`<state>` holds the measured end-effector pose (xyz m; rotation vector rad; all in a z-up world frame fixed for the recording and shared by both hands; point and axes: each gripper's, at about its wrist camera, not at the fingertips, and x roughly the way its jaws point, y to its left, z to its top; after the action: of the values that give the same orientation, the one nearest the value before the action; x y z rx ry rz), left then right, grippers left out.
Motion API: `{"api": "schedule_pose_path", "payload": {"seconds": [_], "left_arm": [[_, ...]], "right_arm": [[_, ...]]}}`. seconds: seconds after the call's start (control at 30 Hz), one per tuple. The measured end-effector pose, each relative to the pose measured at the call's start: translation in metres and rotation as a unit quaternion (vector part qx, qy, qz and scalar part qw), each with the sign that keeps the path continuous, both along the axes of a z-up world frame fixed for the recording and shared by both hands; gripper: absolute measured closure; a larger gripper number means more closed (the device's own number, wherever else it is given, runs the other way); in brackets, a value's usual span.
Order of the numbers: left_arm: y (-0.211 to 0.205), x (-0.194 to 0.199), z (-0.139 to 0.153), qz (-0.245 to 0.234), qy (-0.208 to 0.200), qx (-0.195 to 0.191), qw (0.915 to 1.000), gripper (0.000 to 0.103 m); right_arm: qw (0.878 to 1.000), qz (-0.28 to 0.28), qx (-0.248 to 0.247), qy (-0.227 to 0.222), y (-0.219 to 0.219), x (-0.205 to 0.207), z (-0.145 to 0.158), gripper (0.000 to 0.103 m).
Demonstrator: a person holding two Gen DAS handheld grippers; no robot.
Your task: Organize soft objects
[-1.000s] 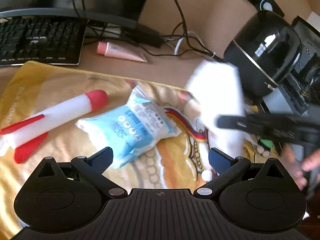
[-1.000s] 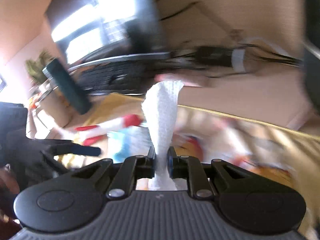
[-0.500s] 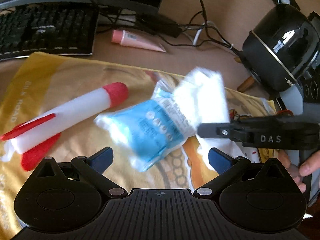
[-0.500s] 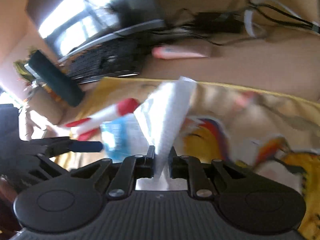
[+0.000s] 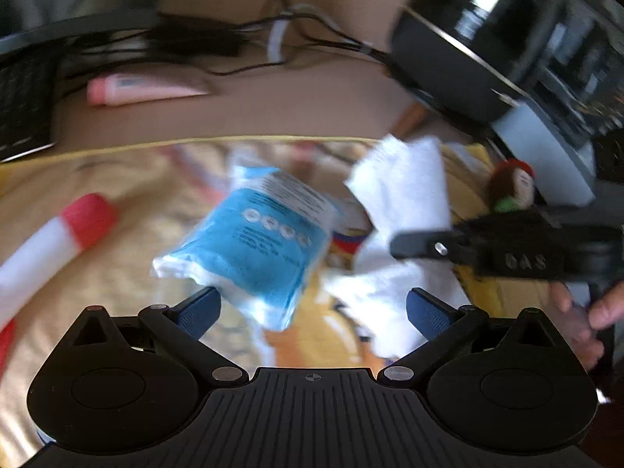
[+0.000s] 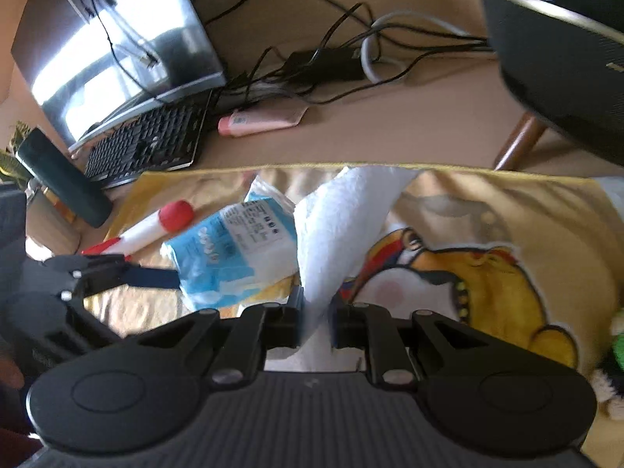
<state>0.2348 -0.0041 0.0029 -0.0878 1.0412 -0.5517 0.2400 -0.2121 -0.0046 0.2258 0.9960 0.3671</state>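
Observation:
A blue and white tissue pack (image 5: 257,245) lies on the yellow cartoon blanket (image 5: 117,179). My left gripper (image 5: 314,310) is open just in front of the pack, its left fingertip (image 5: 202,306) at the pack's near corner. My right gripper (image 6: 316,308) is shut on a white paper towel (image 6: 339,230), which stands up from its jaws and droops onto the blanket right of the pack (image 6: 234,249). The towel (image 5: 401,210) and right gripper (image 5: 429,247) also show in the left wrist view. A red and white rocket toy (image 5: 58,241) lies to the left.
A small red-capped doll (image 5: 511,187) sits at the blanket's right edge. Behind the blanket are a pink tube (image 6: 261,119), a keyboard (image 6: 148,140), a monitor (image 6: 117,39), tangled cables (image 6: 331,62) and a black round speaker (image 5: 468,46). A hand (image 5: 585,312) holds the right gripper.
My left gripper moved forward and right, closing in on the tissue pack. My right gripper carried the white towel down and left until it came beside the pack.

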Motion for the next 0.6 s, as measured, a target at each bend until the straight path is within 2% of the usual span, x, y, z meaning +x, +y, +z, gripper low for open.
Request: {"api": "schedule_pose_path", "payload": {"seconds": [0.17, 0.3, 0.4, 0.5, 0.6], "left_arm": [[0.011, -0.007, -0.003, 0.014, 0.012, -0.005, 0.9998, 0.000], [0.020, -0.012, -0.005, 0.025, 0.021, -0.009, 0.9994, 0.000], [0.027, -0.016, -0.007, 0.033, 0.028, -0.012, 0.9990, 0.000], [0.028, -0.012, -0.010, 0.041, 0.033, -0.020, 0.9984, 0.000], [0.028, -0.004, -0.012, 0.048, 0.036, -0.030, 0.9977, 0.000]], "right_arm": [[0.999, 0.002, -0.010, -0.031, 0.001, 0.003, 0.015, 0.087], [0.997, 0.048, 0.025, -0.046, 0.027, 0.013, 0.023, 0.087], [0.993, 0.098, 0.057, -0.031, 0.057, 0.022, 0.017, 0.088], [0.994, 0.102, 0.031, -0.018, 0.069, 0.024, 0.003, 0.090], [0.994, 0.096, 0.042, -0.011, 0.057, 0.021, 0.000, 0.091]]}}
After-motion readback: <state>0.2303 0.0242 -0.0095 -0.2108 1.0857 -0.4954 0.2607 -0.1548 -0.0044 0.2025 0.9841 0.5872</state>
